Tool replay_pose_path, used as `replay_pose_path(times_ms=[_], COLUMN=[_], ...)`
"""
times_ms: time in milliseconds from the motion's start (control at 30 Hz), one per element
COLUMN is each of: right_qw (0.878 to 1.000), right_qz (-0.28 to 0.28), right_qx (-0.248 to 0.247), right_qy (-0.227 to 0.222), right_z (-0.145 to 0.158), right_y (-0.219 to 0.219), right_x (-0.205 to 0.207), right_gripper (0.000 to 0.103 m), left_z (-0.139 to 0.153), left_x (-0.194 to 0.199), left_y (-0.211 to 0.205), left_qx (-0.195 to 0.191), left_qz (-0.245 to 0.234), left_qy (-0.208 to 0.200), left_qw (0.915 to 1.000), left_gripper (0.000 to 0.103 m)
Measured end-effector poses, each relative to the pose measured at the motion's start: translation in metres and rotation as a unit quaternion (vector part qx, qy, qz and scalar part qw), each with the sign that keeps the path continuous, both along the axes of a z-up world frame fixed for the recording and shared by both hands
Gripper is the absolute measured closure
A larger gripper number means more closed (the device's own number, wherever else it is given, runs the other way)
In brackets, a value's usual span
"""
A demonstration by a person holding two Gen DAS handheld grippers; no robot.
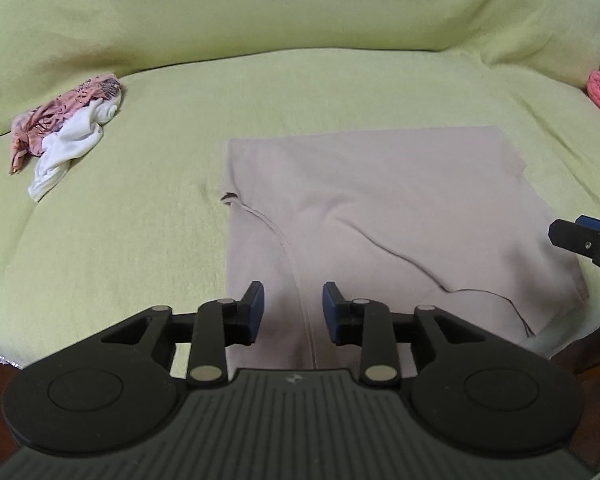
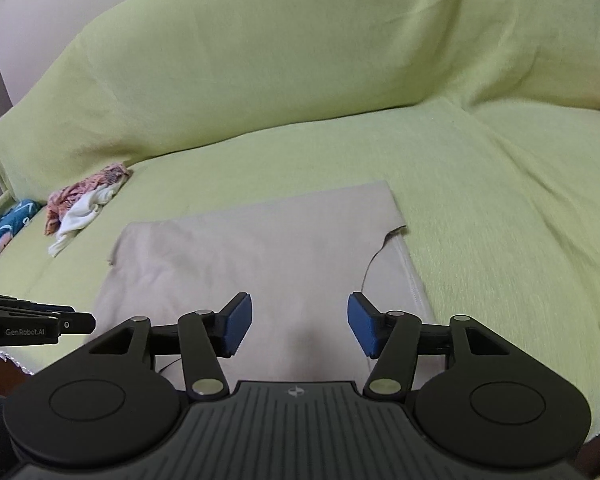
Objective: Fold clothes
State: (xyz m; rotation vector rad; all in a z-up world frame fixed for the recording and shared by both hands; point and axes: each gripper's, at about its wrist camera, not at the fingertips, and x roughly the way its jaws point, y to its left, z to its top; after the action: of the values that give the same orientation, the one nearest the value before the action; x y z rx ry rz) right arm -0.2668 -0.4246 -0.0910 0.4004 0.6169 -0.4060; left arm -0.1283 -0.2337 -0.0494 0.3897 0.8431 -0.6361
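- While the beige cotton garment (image 1: 380, 216) lies partly folded, flat on the lime-green sofa cover (image 1: 140, 240), my left gripper (image 1: 293, 312) hovers over its near edge, parted and empty.
- My right gripper (image 2: 300, 326) hangs wider apart, empty too, probably for the next fold.

"Gen.Robot.AI" printed white on left tool (image 2: 66, 325) body.

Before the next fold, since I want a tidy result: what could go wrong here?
The beige garment already has a diagonal ridge, which another fold may press into a crease. Both tongs, left and right, are open above stacked layers, so a pinch might catch only the top one. The loose thread could snag.
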Motion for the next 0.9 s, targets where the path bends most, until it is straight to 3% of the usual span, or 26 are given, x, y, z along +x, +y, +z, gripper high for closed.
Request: replay_pose_path(times_ms=[200, 400, 467, 533, 567, 667, 767, 800, 900], right_qw=[1.000, 0.998, 0.998, 0.998, 0.998, 0.999, 0.998, 0.997, 0.994], right_qz=[-0.013, -0.039, -0.050, -0.056, -0.052, -0.030, -0.024, -0.028, -0.040], right_qx=[-0.027, -0.044, -0.041, -0.037, -0.031, -0.032, -0.008, 0.004, 0.026], right_qy=[-0.005, 0.001, -0.009, -0.005, 0.001, 0.024, 0.057, 0.070, 0.100], right_z=[0.010, -0.011, -0.020, -0.029, -0.032, -0.031, -0.021, -0.016, 0.007], right_y=[0.014, 0.003, -0.006, -0.013, -0.016, -0.017, -0.020, -0.023, -0.028], right_x=[-0.003, 0.019, 0.034, 0.057, 0.070, 0.098, 0.114, 0.117, 0.124], right_gripper=[0.037, 0.036, 0.037, 0.043, 0.049, 0.050, 0.050, 0.050, 0.050], left_z=[0.001, -0.009, -0.015, -0.022, -0.024, -0.023, -0.030, -0.037, -0.027], left_x=[0.023, 0.100, 0.128, 0.153, 0.161, 0.173, 0.179, 0.181, 0.183], left_y=[0.012, 0.016, 0.009, 0.001, -0.002, -0.010, -0.032, -0.044, -0.066], left_qx=[-0.042, -0.067, -0.061, -0.046, -0.041, -0.028, 0.011, 0.041, 0.084], left_qz=[-0.047, -0.133, -0.181, -0.233, -0.255, -0.311, -0.341, -0.342, -0.371], left_qy=[-0.042, -0.097, -0.105, -0.109, -0.107, -0.067, -0.015, -0.001, 0.015], left_qw=[0.9971, 0.9841, 0.9759, 0.9653, 0.9600, 0.9477, 0.9401, 0.9390, 0.9249], left_gripper=[0.073, 0.074, 0.090, 0.099, 0.100, 0.102, 0.101, 0.102, 0.102])
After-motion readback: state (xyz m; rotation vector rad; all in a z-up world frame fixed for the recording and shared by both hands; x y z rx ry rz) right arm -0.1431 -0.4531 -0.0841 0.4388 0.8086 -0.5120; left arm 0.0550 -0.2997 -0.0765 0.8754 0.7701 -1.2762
